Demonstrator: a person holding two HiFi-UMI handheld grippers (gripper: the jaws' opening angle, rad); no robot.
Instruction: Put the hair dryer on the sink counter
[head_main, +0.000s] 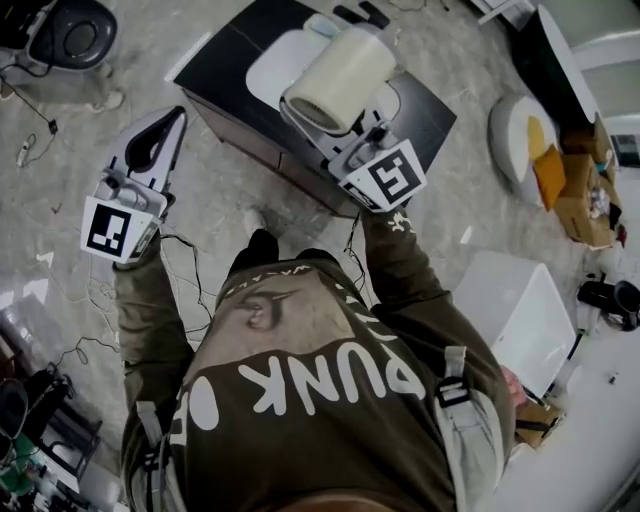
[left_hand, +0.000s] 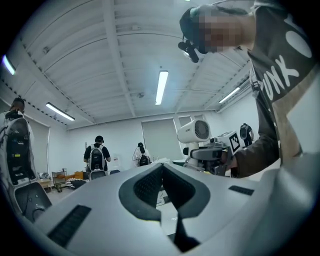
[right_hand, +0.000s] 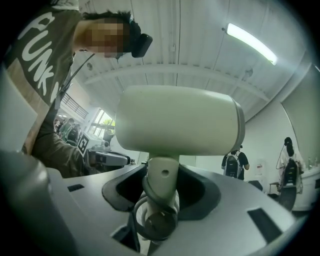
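A cream hair dryer (head_main: 340, 75) is held up in the air over the black sink counter (head_main: 225, 65) and its white basin (head_main: 275, 60). My right gripper (head_main: 347, 128) is shut on the dryer's handle (right_hand: 162, 182), with the dryer's body (right_hand: 177, 120) sitting crosswise above the jaws. A coil of its cord hangs at the handle's foot. My left gripper (head_main: 178, 115) is off to the left over the floor, shut, with nothing in it; its tips meet in the left gripper view (left_hand: 161, 167). That view also shows the dryer (left_hand: 194, 131) to the right.
Loose cables (head_main: 60, 290) lie on the grey floor at the left, and a black round device (head_main: 70, 32) sits at the top left. Cardboard boxes (head_main: 575, 185) and a white panel (head_main: 525, 310) are at the right. Several people (left_hand: 97, 155) with backpacks stand far off.
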